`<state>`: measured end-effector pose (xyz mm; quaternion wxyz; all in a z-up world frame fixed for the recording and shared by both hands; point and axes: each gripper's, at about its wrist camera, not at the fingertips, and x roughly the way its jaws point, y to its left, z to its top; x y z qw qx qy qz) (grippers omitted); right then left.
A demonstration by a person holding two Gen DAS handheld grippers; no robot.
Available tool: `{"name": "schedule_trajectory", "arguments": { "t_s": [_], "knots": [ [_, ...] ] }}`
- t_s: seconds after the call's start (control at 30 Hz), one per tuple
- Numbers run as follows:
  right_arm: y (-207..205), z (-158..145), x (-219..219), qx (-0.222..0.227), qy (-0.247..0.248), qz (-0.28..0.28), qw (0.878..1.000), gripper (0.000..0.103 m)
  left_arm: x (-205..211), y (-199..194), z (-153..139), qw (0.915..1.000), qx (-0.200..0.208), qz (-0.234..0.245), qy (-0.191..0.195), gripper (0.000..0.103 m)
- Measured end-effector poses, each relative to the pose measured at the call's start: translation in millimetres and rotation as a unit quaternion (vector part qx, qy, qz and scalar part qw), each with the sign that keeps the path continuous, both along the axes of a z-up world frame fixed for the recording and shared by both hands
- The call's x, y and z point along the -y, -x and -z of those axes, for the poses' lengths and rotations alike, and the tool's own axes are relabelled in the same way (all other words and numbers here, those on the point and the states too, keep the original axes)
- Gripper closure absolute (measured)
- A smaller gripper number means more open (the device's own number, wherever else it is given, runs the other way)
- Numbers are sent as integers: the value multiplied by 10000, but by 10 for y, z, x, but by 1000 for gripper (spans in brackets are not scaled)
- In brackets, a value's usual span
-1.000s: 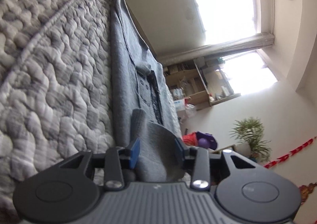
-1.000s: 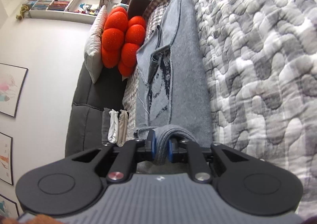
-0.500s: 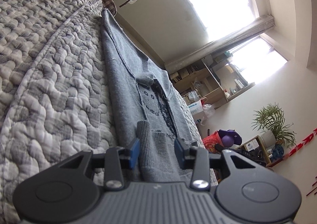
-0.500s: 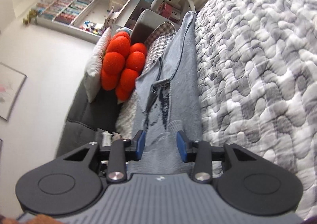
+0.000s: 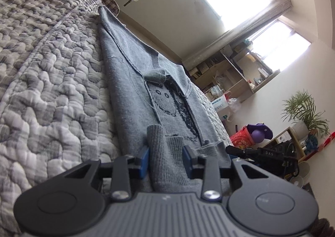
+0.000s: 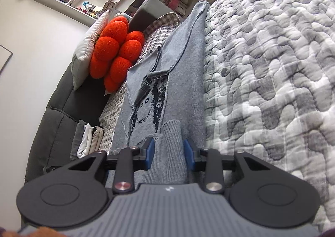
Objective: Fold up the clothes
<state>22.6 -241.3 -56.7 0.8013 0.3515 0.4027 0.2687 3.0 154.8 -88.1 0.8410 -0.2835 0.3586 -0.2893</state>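
Both the left tool (image 5: 165, 158) and right tool (image 6: 168, 151) have sprung open, releasing the grey sweater (image 5: 134, 82), its ribbed hem now lying folded-over on the bed (image 6: 272, 69).

Grey quilted bedspread (image 6: 272, 69); grey knit sweater (image 5: 134, 82) lying flat on it, lengthwise.
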Motion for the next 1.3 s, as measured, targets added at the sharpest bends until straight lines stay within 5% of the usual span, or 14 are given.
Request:
{"name": "schedule_trajectory", "arguments": {
  "t_s": [0.1,0.13,0.73,1.3],
  "knots": [
    [-10,16,-22,-4,55,-23,10000,85,3,12,-25,9999,117,11,72,83],
    [-11,18,-31,8,93,-27,10000,90,2,16,-35,9998,158,15,105,96],
    [-162,-131,-47,654,101,386,9971,93,-178,-189,-86,9940,488,-491,843,96],
    [-714,-95,-118,826,215,552,9948,94,-238,-773,17,9938,278,-753,770,96]
  ]
}}
